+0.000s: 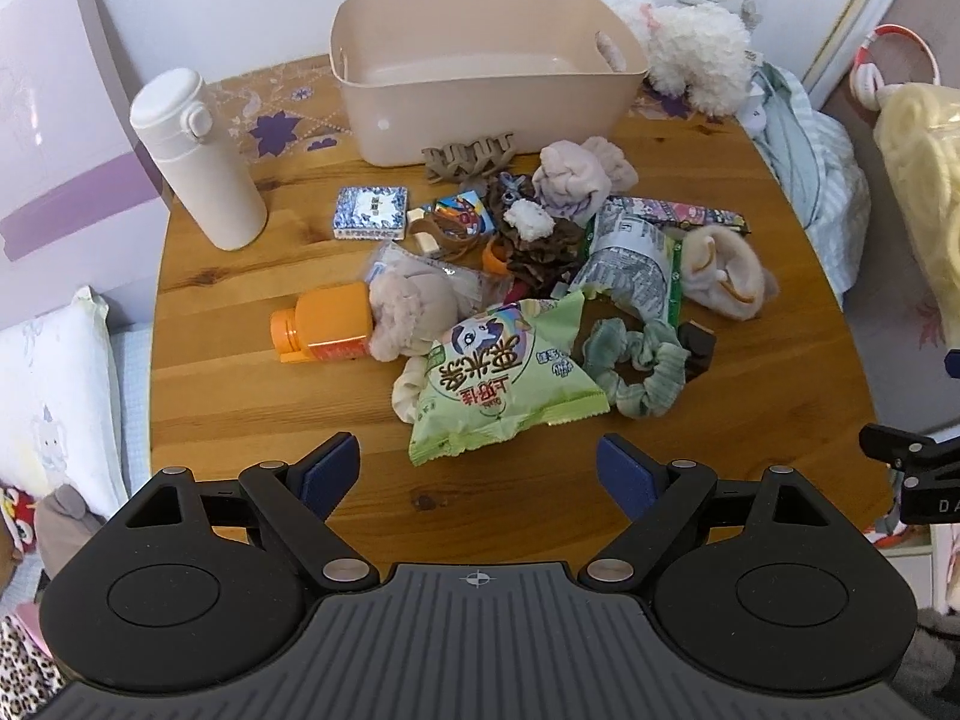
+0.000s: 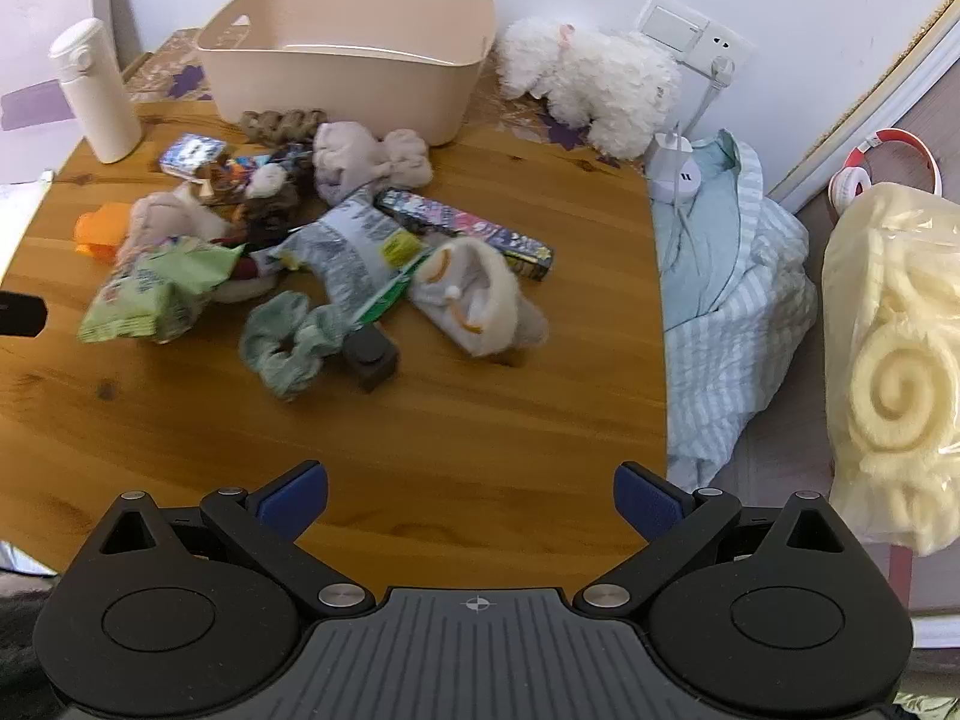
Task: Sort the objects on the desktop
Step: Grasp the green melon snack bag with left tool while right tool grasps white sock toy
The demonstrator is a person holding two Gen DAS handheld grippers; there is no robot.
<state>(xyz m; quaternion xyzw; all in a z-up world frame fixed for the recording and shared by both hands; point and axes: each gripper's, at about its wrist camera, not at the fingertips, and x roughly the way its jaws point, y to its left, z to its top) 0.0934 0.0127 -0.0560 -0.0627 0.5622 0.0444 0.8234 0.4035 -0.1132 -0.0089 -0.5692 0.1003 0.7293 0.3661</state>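
A pile of small objects lies mid-table: a green snack bag (image 1: 498, 381) (image 2: 159, 285), a green scrunchie (image 1: 636, 363) (image 2: 288, 339), an orange bottle (image 1: 324, 324), a grey-green wrapper (image 1: 636, 261) (image 2: 360, 252), rolled socks (image 1: 579, 174) (image 2: 366, 159), a beige sock (image 2: 480, 294) and a blue-white box (image 1: 371, 213). An empty beige bin (image 1: 480, 69) (image 2: 342, 54) stands behind them. My left gripper (image 1: 479, 471) is open and empty just in front of the snack bag. My right gripper (image 2: 471, 498) is open and empty over bare wood near the front edge.
A white flask (image 1: 195, 159) (image 2: 96, 90) stands at the back left of the wooden table (image 1: 240, 408) (image 2: 420, 450). A white plush toy (image 2: 588, 84) lies at the back right. Striped cloth (image 2: 732, 312) hangs off the right edge, beside a yellow blanket (image 2: 894, 360).
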